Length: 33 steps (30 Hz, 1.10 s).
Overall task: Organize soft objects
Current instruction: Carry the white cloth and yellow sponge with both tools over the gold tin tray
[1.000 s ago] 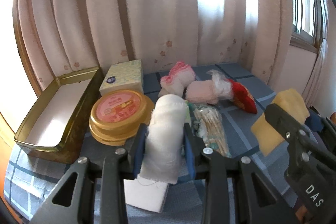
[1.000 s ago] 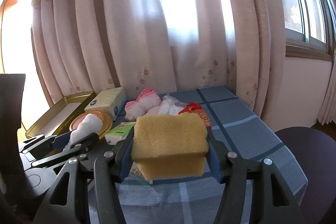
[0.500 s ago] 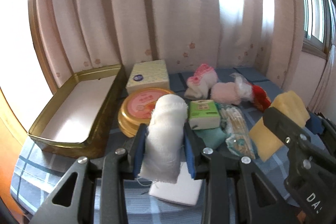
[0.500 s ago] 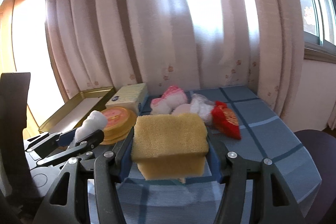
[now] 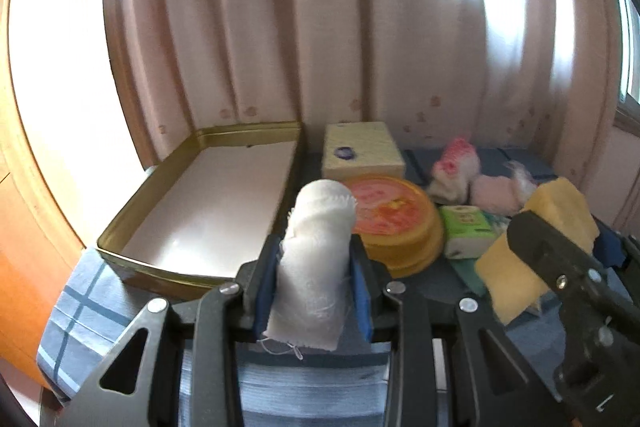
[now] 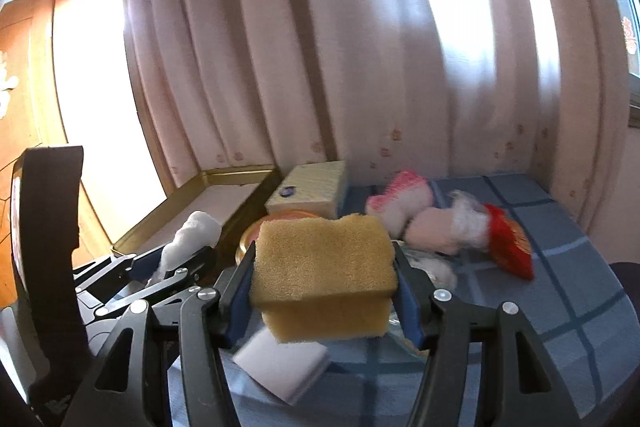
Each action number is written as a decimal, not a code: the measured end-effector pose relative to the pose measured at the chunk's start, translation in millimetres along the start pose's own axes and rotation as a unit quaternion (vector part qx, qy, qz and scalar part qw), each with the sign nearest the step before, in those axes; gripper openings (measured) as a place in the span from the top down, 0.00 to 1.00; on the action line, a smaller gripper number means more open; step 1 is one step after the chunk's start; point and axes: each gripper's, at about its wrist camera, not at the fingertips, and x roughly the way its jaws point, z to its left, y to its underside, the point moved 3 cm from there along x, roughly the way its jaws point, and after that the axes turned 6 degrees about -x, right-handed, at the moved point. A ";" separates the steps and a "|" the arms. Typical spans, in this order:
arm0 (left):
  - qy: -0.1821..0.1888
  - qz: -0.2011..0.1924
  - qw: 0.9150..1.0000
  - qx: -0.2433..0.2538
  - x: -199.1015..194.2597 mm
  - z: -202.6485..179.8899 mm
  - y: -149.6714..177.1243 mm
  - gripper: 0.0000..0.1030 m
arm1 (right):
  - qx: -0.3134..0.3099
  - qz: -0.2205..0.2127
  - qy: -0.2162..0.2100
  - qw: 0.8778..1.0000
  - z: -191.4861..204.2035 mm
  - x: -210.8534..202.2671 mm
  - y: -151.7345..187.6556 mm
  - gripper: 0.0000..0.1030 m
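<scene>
Carry step: my left tool (image 5: pixel 314 285) grips white cloth roll (image 5: pixel 316 259); right tool (image 6: pixel 324 293) grips yellow sponge (image 6: pixel 324 279). Next, I judge: release over gold tin (image 5: pixel 132 227).

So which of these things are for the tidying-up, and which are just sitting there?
For the job:
- white cloth roll in the left gripper
- yellow sponge in the right gripper
- gold tin tray, probably where they go

Just lying about:
- tissue box
- round orange tin
- red pouch

Both hand-held grippers have swung left, bringing the gold tin (image 5: pixel 200 211) nearer.
</scene>
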 end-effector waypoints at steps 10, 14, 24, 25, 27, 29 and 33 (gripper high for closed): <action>-0.050 -0.003 0.998 -0.032 14.2 50.7 -8.7 0.69 | -0.020 -0.020 -0.035 0.999 45.3 26.6 -21.2 0.40; -0.067 -0.004 0.997 -0.044 20.5 67.2 -13.0 0.69 | -0.026 -0.027 -0.050 0.998 62.8 38.0 -28.6 0.40; -0.116 -0.013 0.991 -0.063 40.3 110.2 -31.6 0.69 | -0.029 -0.053 -0.053 0.997 93.0 74.5 -47.1 0.40; -0.120 -0.015 0.991 -0.064 42.4 112.8 -33.4 0.69 | -0.031 -0.056 -0.051 0.997 95.9 77.9 -49.6 0.40; -0.130 -0.016 0.989 -0.068 47.1 120.2 -36.5 0.69 | -0.031 -0.059 -0.049 0.997 101.9 84.2 -52.7 0.40; -0.142 -0.016 0.987 -0.072 53.1 129.2 -40.0 0.69 | -0.028 -0.059 -0.049 0.997 106.9 92.4 -54.3 0.40; -0.171 -0.018 0.983 -0.071 63.3 142.5 -44.0 0.69 | -0.032 -0.063 -0.040 0.997 116.3 106.0 -54.7 0.40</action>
